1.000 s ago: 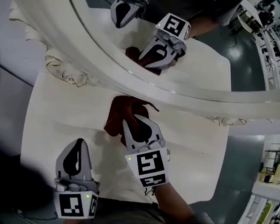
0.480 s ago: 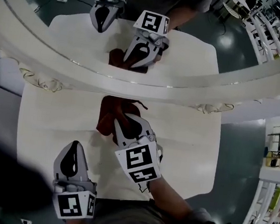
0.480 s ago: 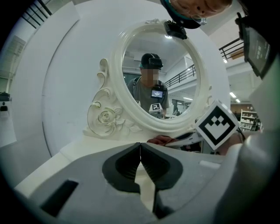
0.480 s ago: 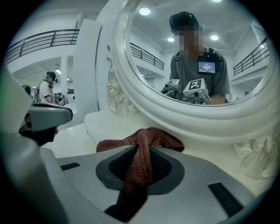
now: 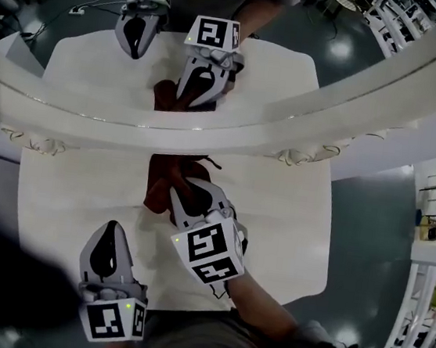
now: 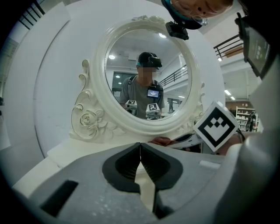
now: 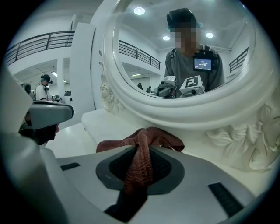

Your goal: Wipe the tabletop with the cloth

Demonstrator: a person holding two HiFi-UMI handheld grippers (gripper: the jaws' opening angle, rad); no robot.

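Observation:
A dark red cloth (image 5: 164, 177) lies bunched on the white tabletop (image 5: 66, 190), right against the base of the mirror. My right gripper (image 5: 181, 195) is shut on it. In the right gripper view a fold of the cloth (image 7: 139, 153) runs pinched between the jaws, and the rest spreads out ahead. My left gripper (image 5: 114, 229) hovers over the table's near left part, apart from the cloth. Its jaws meet in the left gripper view with nothing between them (image 6: 140, 146). The cloth (image 6: 162, 141) shows there to the right.
A large oval mirror in a white carved frame (image 5: 206, 140) stands along the table's far side and reflects both grippers and the cloth. Carved scrollwork (image 7: 245, 140) sits at its foot. The table's right edge (image 5: 326, 245) drops to a dark floor.
The head view has shifted, so everything sits further left in the picture. On the table the cloth and both grippers keep nearly the same places.

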